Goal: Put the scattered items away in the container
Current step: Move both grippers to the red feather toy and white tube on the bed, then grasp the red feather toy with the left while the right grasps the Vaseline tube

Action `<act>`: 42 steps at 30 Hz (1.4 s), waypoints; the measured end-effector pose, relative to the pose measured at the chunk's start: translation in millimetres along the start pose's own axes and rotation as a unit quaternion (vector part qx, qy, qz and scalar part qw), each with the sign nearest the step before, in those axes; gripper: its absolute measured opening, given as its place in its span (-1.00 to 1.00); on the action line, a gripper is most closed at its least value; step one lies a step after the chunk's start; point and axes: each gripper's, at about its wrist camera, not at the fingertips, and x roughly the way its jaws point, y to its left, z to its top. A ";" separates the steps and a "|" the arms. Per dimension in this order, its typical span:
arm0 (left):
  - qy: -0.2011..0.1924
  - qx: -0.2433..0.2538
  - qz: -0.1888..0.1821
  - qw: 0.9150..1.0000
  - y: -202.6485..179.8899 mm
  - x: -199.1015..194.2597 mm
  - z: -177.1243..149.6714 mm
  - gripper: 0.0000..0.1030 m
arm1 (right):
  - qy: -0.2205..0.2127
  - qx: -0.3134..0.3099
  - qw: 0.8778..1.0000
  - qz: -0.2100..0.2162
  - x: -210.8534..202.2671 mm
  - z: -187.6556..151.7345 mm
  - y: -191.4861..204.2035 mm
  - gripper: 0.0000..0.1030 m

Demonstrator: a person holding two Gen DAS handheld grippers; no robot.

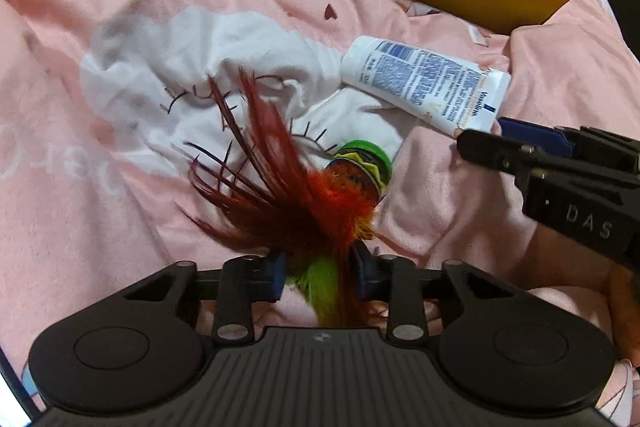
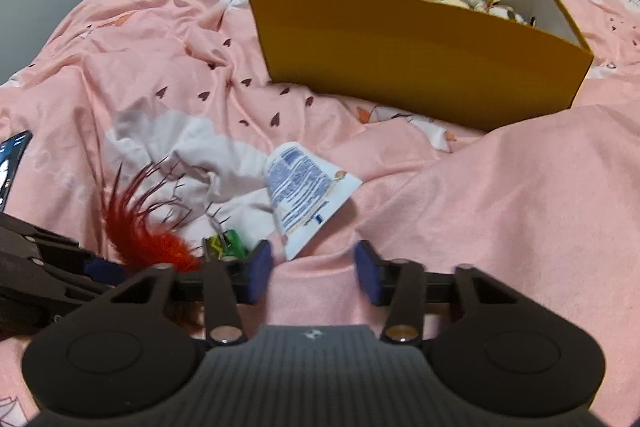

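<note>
Bedding [image 2: 520, 187] pink, rumpled | heart print | yellow box [image 2: 400, 55] on it

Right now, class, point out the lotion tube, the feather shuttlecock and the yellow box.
lotion tube [image 1: 428, 83], left wrist view, on its printed label.
feather shuttlecock [image 1: 320, 203], left wrist view, on the orange feathers.
yellow box [image 2: 416, 55], right wrist view, on its near outer wall.

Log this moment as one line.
left hand-held gripper: shut on red-and-green feather toy | right hand-held gripper: open at white lotion tube | yellow cardboard box: part-filled
</note>
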 end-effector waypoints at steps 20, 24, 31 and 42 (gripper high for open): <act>-0.173 0.036 0.001 0.984 -14.8 -39.9 14.2 -0.96 | -0.074 0.014 0.996 0.055 -10.1 18.5 -1.4 -0.98; -0.216 0.039 0.022 0.975 -16.5 -51.7 15.4 -0.96 | -0.090 0.021 0.994 0.063 -16.4 26.8 -3.4 -0.98; -0.220 0.026 0.034 0.974 -9.5 -50.0 24.0 -0.96 | -0.126 0.039 0.989 0.068 -38.2 41.2 -8.3 -0.98; -0.161 -0.010 0.023 0.987 11.6 -19.7 25.6 -0.76 | -0.111 0.040 0.991 0.063 -22.7 40.1 -8.1 -0.97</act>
